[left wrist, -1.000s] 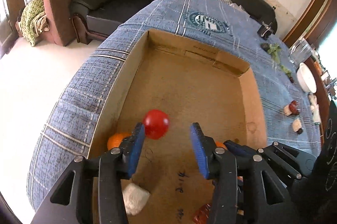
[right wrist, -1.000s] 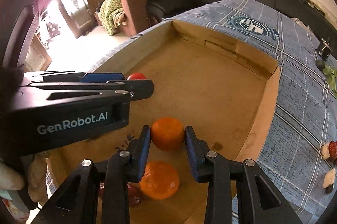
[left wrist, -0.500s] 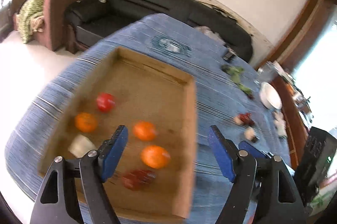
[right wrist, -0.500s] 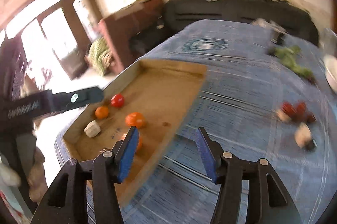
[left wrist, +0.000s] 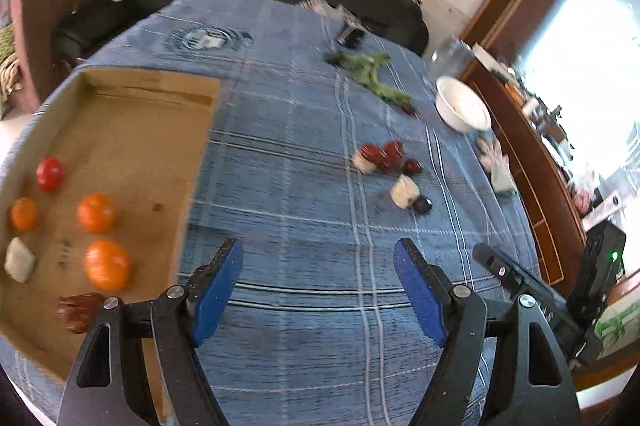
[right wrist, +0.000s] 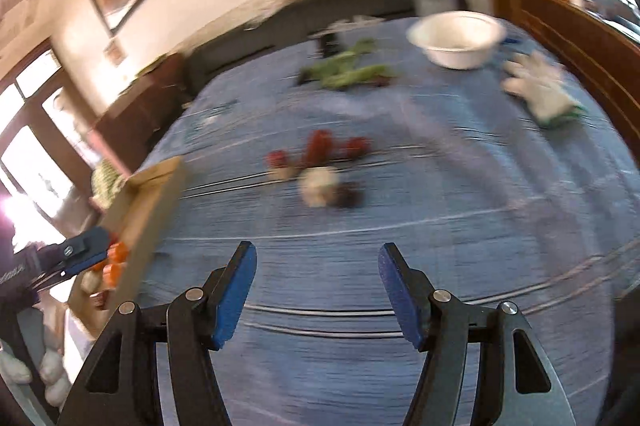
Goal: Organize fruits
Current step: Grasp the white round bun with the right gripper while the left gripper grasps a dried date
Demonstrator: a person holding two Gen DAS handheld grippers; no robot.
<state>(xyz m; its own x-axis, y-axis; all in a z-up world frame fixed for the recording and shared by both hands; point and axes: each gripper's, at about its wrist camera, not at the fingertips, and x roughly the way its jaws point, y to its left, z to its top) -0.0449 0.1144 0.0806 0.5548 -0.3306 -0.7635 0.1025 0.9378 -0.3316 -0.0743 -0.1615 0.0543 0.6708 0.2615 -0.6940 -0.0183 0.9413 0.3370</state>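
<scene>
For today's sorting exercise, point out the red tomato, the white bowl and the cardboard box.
red tomato (left wrist: 49, 173), left wrist view, middle of its skin.
white bowl (left wrist: 460, 106), left wrist view, inner wall.
cardboard box (left wrist: 140, 146), left wrist view, bare floor.

The right wrist view was smeared by motion, so the red fruits (right wrist: 318, 146) and the pale piece (right wrist: 319, 186) on the surface stayed only blurs. The cardboard box (left wrist: 200, 162) was cut by the left edge, and the dark red thing (left wrist: 78, 310) inside was too blurred to name

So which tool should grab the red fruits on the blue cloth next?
Probably the right tool: open, empty, pointing straight at the red fruits. The left tool is open too, but they sit off to its right.
</scene>
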